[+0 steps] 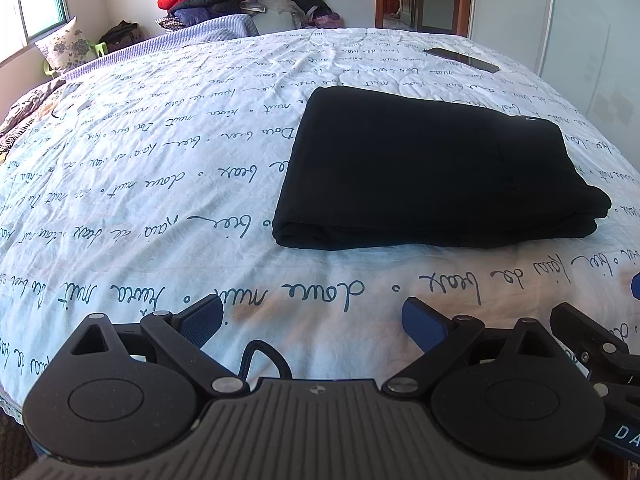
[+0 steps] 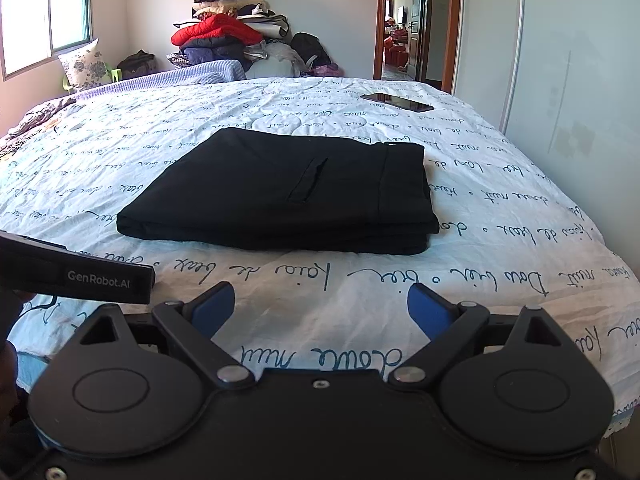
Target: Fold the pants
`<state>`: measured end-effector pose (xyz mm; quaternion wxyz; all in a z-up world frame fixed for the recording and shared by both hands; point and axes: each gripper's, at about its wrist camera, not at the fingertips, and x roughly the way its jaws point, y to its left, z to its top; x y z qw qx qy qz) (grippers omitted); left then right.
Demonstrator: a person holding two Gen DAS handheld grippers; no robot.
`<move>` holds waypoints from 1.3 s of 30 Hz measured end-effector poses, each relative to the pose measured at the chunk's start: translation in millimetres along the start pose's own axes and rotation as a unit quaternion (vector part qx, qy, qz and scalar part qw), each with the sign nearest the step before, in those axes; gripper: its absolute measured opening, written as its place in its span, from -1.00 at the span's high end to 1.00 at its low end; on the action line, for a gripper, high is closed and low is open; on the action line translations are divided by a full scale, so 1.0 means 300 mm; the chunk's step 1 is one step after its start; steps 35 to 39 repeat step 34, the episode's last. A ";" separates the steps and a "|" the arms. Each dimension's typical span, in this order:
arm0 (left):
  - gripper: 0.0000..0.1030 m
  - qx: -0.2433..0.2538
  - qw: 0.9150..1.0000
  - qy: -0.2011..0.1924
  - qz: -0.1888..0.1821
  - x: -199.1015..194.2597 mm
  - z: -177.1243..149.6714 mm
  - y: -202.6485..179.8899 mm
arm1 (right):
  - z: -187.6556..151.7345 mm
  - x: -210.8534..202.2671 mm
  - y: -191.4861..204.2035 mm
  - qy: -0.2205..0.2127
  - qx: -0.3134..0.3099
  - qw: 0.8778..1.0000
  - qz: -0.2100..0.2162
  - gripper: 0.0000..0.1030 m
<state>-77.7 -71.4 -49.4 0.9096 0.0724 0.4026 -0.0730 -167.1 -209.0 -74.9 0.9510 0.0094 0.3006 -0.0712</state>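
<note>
Nearest the cameras, the left gripper (image 1: 312, 320) and right gripper (image 2: 320, 308) both hover with fingers spread wide and nothing between them, at the near edge of the bed (image 2: 280, 340) and short of the pants (image 2: 280, 196), which neither touches. The pants lie beyond them on the bed as a compact black rectangle of stacked layers, edges fairly even, a pocket slit on top, so the folding looks finished, with at most some squaring-up left. Farther back, beyond the pants, a phone (image 2: 396, 102) rests on the bed, and clothes (image 2: 232, 36) pile up against the wall.
</note>
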 end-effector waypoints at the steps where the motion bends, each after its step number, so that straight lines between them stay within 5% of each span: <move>1: -0.89 0.000 1.000 0.000 0.000 0.000 0.000 0.000 | 0.000 0.000 0.000 0.000 0.000 1.000 0.000 -0.83; 23: -0.89 0.002 1.000 -0.002 0.002 -0.004 0.000 0.002 | -0.001 0.000 0.000 -0.001 -0.002 1.000 0.000 -0.83; 39: -0.90 -0.011 0.999 -0.042 0.010 -0.037 0.031 0.050 | 0.020 0.010 0.010 -0.005 -0.002 1.000 -0.001 -0.83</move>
